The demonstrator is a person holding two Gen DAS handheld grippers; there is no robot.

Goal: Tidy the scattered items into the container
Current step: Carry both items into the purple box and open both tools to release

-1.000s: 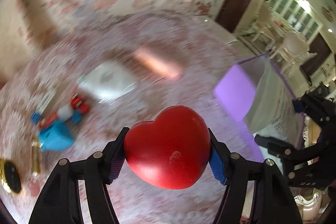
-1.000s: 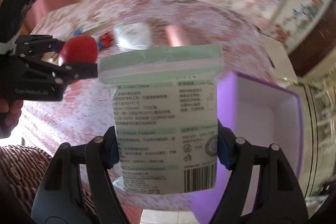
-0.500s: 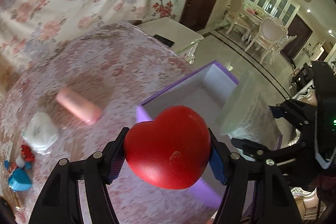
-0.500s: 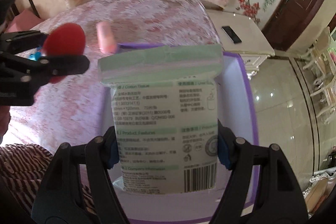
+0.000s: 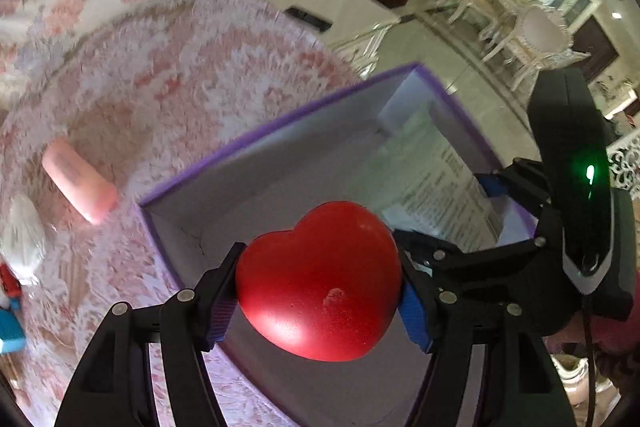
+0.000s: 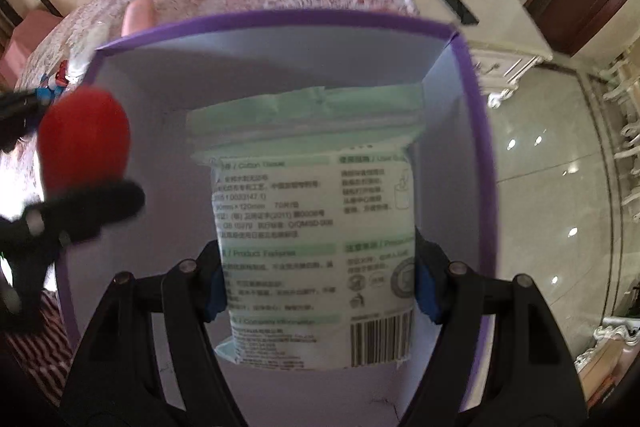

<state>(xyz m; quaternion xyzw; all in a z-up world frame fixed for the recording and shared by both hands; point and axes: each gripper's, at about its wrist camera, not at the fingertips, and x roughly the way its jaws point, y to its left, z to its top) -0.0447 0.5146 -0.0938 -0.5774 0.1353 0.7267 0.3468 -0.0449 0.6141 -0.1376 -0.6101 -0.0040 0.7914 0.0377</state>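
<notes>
Red heart (image 5: 320, 283) is clamped in the left gripper (image 5: 318, 291) above the purple box (image 6: 476, 131); right gripper (image 6: 320, 287) grips the tissue pack (image 6: 312, 227) inside it; advise lowering both near the floor, releasing apart; pink tube (image 5: 78, 179) remains on the tablecloth (image 5: 192, 75).

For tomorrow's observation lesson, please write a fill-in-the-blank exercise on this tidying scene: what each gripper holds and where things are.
1. The left gripper is shut on a red ____-shaped toy.
2. The right gripper holds a pack of cotton ____.
3. Both items are held over a box whose rim is ____.
4. A ____ tube lies on the tablecloth, outside the box.

Missing words: heart; tissue; purple; pink
</notes>
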